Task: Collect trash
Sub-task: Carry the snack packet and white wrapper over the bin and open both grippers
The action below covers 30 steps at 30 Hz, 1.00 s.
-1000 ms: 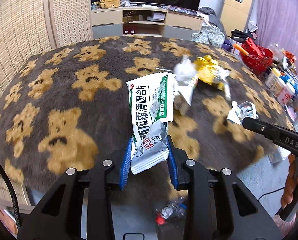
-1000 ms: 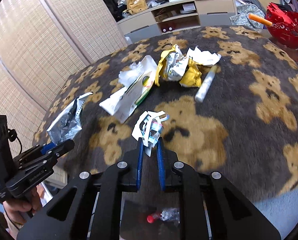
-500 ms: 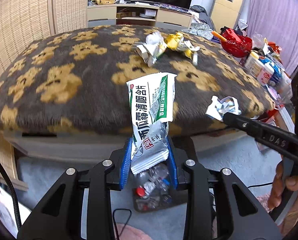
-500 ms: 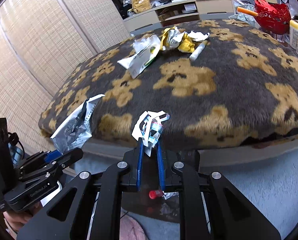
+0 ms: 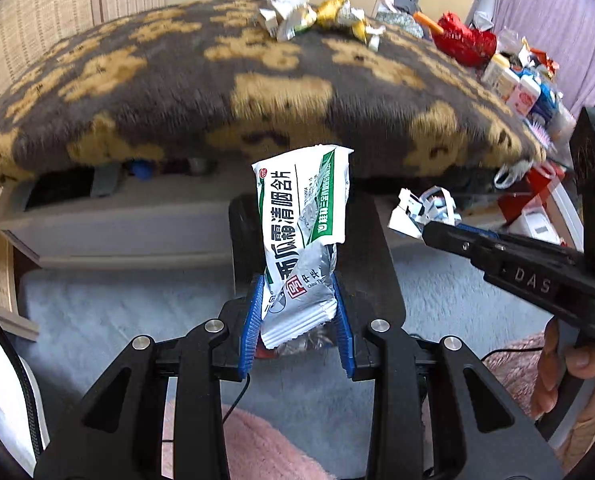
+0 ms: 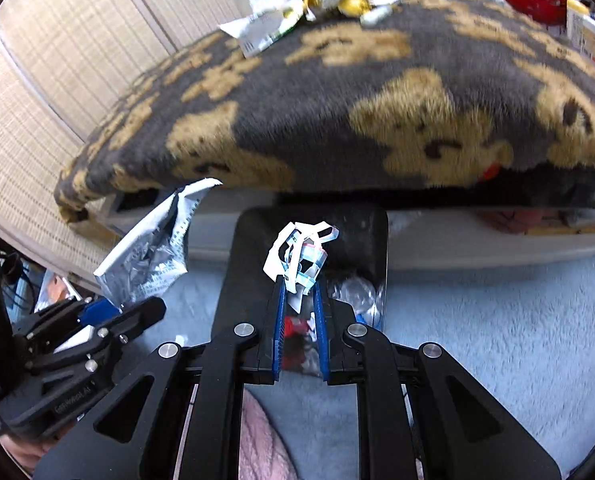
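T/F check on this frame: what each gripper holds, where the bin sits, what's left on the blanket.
1. The left gripper is shut on a white-green wrapper. True.
2. The right gripper is empty. False: it pinches a crumpled paper scrap.
3. The black bin stands on the floor below both grippers. True.
4. The bear blanket is cleared of trash. False: wrappers remain at its far side.
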Available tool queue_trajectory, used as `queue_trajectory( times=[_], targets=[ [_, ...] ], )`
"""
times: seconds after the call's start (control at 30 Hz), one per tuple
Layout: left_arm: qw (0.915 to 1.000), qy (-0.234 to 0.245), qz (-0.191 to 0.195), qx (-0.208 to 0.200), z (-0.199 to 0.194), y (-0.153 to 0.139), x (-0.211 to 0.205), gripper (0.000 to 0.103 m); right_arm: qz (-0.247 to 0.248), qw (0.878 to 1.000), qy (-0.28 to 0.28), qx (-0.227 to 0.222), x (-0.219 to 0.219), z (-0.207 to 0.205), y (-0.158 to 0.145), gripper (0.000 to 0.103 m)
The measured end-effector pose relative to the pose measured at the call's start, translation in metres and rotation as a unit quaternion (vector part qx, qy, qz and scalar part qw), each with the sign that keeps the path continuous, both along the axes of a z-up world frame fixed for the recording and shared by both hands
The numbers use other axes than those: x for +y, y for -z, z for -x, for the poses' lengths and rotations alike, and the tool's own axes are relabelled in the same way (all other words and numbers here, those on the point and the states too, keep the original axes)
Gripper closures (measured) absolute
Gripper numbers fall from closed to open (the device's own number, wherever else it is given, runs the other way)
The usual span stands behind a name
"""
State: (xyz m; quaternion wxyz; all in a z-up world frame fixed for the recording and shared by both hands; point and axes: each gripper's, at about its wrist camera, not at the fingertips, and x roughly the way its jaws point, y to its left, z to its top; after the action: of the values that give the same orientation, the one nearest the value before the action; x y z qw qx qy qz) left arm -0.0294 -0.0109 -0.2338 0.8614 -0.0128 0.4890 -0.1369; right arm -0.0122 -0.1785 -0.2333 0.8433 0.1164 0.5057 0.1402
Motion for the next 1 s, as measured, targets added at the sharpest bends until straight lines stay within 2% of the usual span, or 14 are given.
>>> queue_trajectory(
  times=[0.37, 0.53, 0.77, 0.83, 0.9, 0.97, 1.0],
  targets=[
    [0.9979, 0.015, -0.013, 0.062, -0.022, 0.048, -0.012, 0.072, -0.012, 0.998, 0.015, 0.052, -0.001, -0.013, 0.032, 0.088],
    [0.9967, 0.019, -0.013, 0.078, -0.035, 0.059, -0.017, 0.072, -0.021, 0.997, 0.021, 0.071, -0.001, -0.020, 0.044, 0.088],
    [0.9959, 0.024, -0.011, 0.086, -0.042, 0.064, -0.019, 0.071, -0.030, 0.996, 0.029, 0.078, -0.003, -0.027, 0.047, 0.085],
    [0.9960, 0.023, -0.011, 0.085, -0.041, 0.063, -0.019, 0.070, -0.033, 0.996, 0.030, 0.080, -0.002, -0.029, 0.047, 0.081],
    [0.9960, 0.023, -0.011, 0.085, -0.041, 0.062, -0.018, 0.068, -0.037, 0.996, 0.030, 0.080, -0.002, -0.030, 0.047, 0.069],
    [0.9964, 0.021, -0.013, 0.081, -0.039, 0.059, -0.017, 0.059, -0.041, 0.996, 0.029, 0.078, -0.002, -0.030, 0.045, 0.059],
    [0.9966, 0.021, -0.014, 0.078, -0.038, 0.057, -0.016, 0.054, -0.040, 0.996, 0.029, 0.076, -0.001, -0.029, 0.044, 0.059]
  ],
)
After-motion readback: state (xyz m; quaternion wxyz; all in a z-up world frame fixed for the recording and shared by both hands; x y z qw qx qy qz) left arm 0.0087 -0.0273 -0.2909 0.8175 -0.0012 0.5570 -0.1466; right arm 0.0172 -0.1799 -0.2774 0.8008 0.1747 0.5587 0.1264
